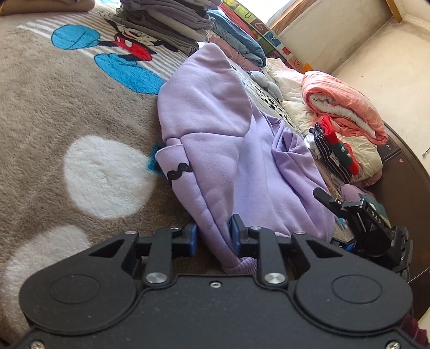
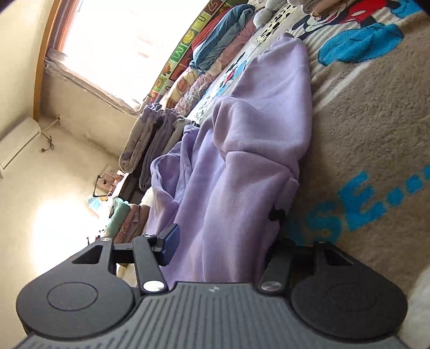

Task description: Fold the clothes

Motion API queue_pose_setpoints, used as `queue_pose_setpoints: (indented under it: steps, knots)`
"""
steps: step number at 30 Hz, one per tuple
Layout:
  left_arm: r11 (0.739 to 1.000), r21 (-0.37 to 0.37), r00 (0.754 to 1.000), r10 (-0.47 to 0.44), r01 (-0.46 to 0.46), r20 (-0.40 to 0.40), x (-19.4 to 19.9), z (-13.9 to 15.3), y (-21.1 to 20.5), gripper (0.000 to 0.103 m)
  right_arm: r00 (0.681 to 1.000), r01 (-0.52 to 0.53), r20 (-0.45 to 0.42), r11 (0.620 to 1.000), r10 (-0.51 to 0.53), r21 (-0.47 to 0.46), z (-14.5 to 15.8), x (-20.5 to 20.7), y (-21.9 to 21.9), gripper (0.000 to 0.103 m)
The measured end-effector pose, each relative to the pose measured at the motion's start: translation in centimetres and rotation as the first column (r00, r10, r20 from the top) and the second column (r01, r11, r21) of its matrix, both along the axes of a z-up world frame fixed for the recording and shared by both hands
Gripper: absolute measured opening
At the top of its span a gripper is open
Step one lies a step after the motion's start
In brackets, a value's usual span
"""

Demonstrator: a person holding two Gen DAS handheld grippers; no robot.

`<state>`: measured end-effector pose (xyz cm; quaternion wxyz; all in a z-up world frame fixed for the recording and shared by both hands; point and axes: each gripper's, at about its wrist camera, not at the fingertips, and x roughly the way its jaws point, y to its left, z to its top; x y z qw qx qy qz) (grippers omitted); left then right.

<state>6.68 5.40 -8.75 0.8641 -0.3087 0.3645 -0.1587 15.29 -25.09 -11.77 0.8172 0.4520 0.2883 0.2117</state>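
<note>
The left gripper (image 1: 212, 236) pinches a bunched fold of the lilac sweatshirt (image 1: 215, 139) between its blue pads (image 1: 233, 236). The right gripper (image 2: 223, 241) straddles the same sweatshirt (image 2: 250, 150) with jaws spread; one pad (image 2: 170, 245) stands clear of the cloth, the other is buried under it, so no grip shows. The sweatshirt lies crumpled on a plush Mickey Mouse blanket (image 1: 53, 112). Beyond it sit a stack of folded grey clothes (image 1: 166, 24), a blue bundle (image 1: 236, 40), and, to the side, a rolled pink quilt (image 1: 346, 104) with striped socks (image 1: 333, 155).
</note>
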Motion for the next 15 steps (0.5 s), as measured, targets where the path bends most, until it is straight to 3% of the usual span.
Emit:
queue_pose_setpoints:
  steps: [4,7,15]
  knots:
    - [0.997,-0.071,0.999,0.017,-0.019,-0.038,-0.1,-0.6,0.9,0.022,1.0,0.005,0.014,0.995,-0.006,0.1,-1.0,-1.0,-1.4,0.051]
    - [0.999,-0.05,1.0,0.014,-0.015,-0.022,-0.3,-0.4,0.3,0.022,1.0,0.02,0.02,0.985,-0.024,0.171,-1.8,-2.3,-2.4,0.051]
    - [1.0,-0.022,1.0,0.02,-0.02,-0.007,-0.8,-0.6,0.1,0.022,0.997,0.027,0.072,0.985,-0.04,0.173,-1.7,-0.2,-3.1,0.056]
